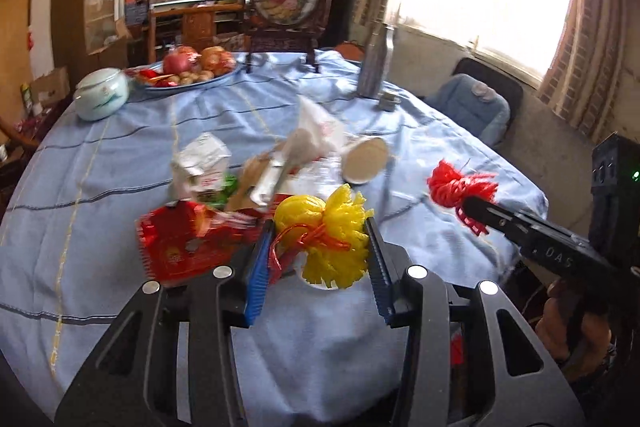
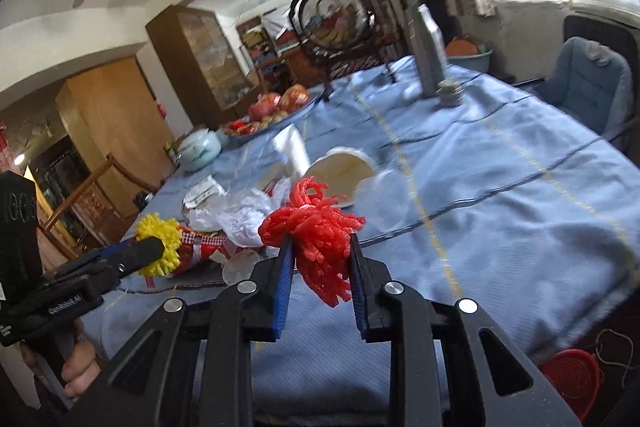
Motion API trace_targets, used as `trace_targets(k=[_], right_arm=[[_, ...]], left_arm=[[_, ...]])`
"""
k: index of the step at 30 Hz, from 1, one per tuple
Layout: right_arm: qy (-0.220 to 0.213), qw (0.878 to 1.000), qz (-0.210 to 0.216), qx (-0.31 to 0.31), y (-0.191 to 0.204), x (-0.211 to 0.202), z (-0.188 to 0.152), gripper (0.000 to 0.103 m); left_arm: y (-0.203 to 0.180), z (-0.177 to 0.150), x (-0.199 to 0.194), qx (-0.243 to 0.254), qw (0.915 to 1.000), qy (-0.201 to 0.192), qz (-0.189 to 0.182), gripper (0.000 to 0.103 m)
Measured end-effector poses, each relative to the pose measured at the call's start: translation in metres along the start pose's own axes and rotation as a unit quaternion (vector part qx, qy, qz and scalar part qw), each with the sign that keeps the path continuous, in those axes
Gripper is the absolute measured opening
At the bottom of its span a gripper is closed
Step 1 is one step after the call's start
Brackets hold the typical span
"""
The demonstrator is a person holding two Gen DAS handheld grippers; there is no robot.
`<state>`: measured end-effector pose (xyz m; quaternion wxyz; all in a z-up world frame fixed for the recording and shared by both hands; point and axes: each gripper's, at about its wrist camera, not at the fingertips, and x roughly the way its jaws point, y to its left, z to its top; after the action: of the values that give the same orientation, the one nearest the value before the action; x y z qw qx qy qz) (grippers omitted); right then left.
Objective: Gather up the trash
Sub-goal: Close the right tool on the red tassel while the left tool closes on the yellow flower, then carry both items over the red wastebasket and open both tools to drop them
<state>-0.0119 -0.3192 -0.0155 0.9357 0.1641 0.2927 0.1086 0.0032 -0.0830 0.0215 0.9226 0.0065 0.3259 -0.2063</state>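
Observation:
My left gripper [image 1: 318, 223] is shut on a yellow foam fruit net [image 1: 308, 215] tied with a red ribbon, held above the blue tablecloth [image 1: 120, 167]. My right gripper [image 2: 321, 241] is shut on a red foam net [image 2: 316, 223], also off the cloth. Each one appears in the other's view: the red net [image 1: 460, 183] at the right, the yellow net [image 2: 160, 231] at the left. Behind lies a trash pile: a red snack wrapper [image 1: 180, 243], a crumpled carton [image 1: 202, 159], a white plastic bag [image 1: 320, 127] and a tipped paper cup [image 1: 366, 161].
At the table's far side stand a fruit plate [image 1: 188, 71], a pale lidded jar [image 1: 102, 95], a metal bottle [image 1: 374, 67] and a round framed picture on a stand [image 1: 286, 3]. A cushioned chair [image 1: 472, 107] is at the right. A red basket [image 2: 570, 379] sits on the floor.

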Motion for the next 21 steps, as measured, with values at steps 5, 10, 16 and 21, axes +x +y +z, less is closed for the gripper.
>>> trace_targets(k=[5, 10, 16, 21], right_arm=[[-0.034, 0.998, -0.047, 0.02, -0.032, -0.049, -0.003, 0.026], [-0.055, 0.989, -0.126, 0.053, -0.082, -0.101, -0.022, 0.026], [-0.029, 0.963, -0.231, 0.135, -0.169, -0.137, -0.072, 0.026], [0.058, 0.935, -0.274, 0.218, -0.247, -0.114, -0.135, 0.027]], left_arm=[[-0.045, 0.001, 0.007, 0.037, 0.9982, 0.011, -0.045, 0.044], [-0.098, -0.005, 0.025, 0.08, 0.992, 0.027, -0.094, 0.044], [-0.158, -0.019, 0.055, 0.125, 0.9781, 0.065, -0.153, 0.044], [-0.203, -0.035, 0.078, 0.159, 0.9651, 0.099, -0.183, 0.044]])
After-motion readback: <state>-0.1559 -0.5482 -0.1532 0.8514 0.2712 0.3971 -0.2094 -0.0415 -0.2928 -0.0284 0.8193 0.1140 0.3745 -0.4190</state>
